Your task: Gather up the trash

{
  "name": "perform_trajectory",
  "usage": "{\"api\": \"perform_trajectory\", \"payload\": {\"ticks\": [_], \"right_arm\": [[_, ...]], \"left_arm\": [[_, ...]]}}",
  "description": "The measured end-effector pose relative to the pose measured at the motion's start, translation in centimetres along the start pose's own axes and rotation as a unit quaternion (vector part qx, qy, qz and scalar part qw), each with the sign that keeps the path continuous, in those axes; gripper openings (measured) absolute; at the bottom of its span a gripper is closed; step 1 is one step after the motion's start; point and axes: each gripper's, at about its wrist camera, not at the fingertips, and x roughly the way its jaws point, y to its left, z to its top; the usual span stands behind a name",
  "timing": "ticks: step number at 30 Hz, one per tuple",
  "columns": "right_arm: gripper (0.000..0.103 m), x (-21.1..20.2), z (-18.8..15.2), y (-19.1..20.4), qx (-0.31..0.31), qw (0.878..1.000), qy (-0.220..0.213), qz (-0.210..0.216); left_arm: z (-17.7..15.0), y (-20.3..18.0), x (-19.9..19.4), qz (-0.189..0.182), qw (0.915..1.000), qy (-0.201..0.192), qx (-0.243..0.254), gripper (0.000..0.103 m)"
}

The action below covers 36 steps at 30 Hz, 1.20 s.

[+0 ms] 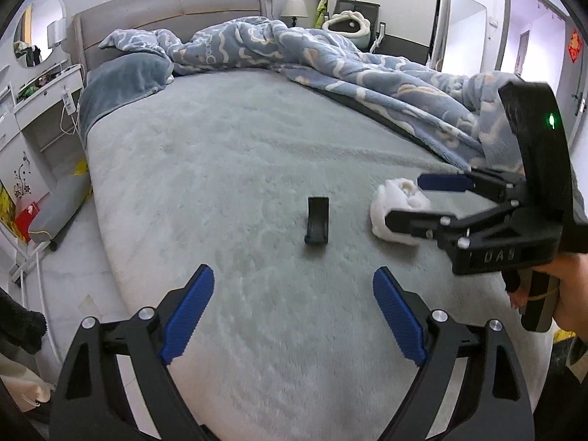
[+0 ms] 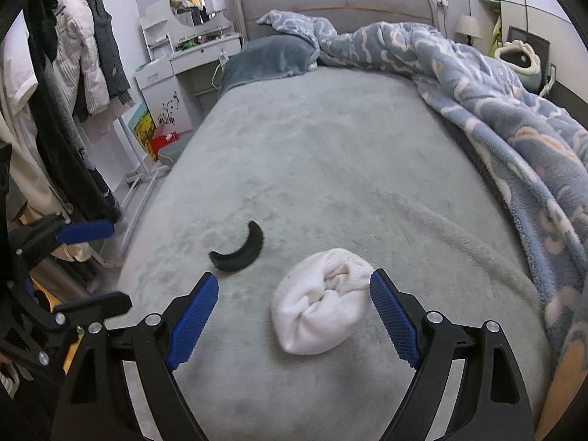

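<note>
On the grey-green bed cover (image 1: 228, 169) lie two things: a small black curved plastic piece (image 1: 316, 226) (image 2: 239, 248) and a white rolled-up cloth bundle (image 1: 382, 217) (image 2: 323, 310). My left gripper (image 1: 294, 275) is open, with the black piece a short way ahead of its blue pads and nothing between them. My right gripper (image 2: 294, 277) is open around the near part of the white bundle; its right pad (image 2: 393, 316) sits at the bundle's edge, its left pad stands apart. In the left wrist view the right gripper (image 1: 406, 200) straddles the bundle. The left gripper (image 2: 119, 264) shows at the left edge.
A crumpled blue patterned blanket (image 2: 514, 117) fills the bed's right side, and a blue pillow (image 2: 268, 57) lies by the grey headboard (image 2: 330, 0). Left of the bed stand a white dressing table (image 2: 183, 58), hanging coats (image 2: 73, 55) and a grey stool (image 1: 58, 209).
</note>
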Motion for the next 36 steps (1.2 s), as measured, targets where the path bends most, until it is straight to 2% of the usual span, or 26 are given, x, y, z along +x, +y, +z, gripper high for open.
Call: {"api": "perform_trajectory", "payload": {"ticks": [5,14,16,18,24,30,36], "right_arm": [[0.086,1.4,0.3,-0.9,-0.005,1.0,0.019,0.003],[0.086,3.0,0.8,-2.3,-0.012,0.999,0.041,0.003],[0.081,3.2,1.0,-2.6,-0.014,0.999,0.044,0.005],[0.07,3.3,1.1,-3.1,-0.013,0.999,0.047,0.004],[0.055,3.3,1.4,-4.3,-0.009,0.998,0.056,0.012],[0.053,2.7,1.5,-4.7,-0.012,0.998,0.046,0.032],[0.052,1.7,1.3,-5.1,-0.019,0.998,0.036,0.04]], "left_arm": [[1.0,-0.1,1.3,-0.003,1.0,-0.002,-0.007,0.088],[1.7,0.0,3.6,-0.001,1.0,0.006,-0.005,0.081],[1.9,-0.1,4.1,-0.001,1.0,0.005,-0.005,0.08],[2.2,-0.3,4.5,-0.005,1.0,0.002,-0.006,0.076],[2.4,-1.1,6.4,-0.017,0.9997,0.015,0.002,0.066],[2.6,-1.1,8.0,-0.03,0.9992,0.022,-0.017,0.051],[3.1,-1.6,9.0,-0.031,0.9988,0.02,-0.031,0.047]]}}
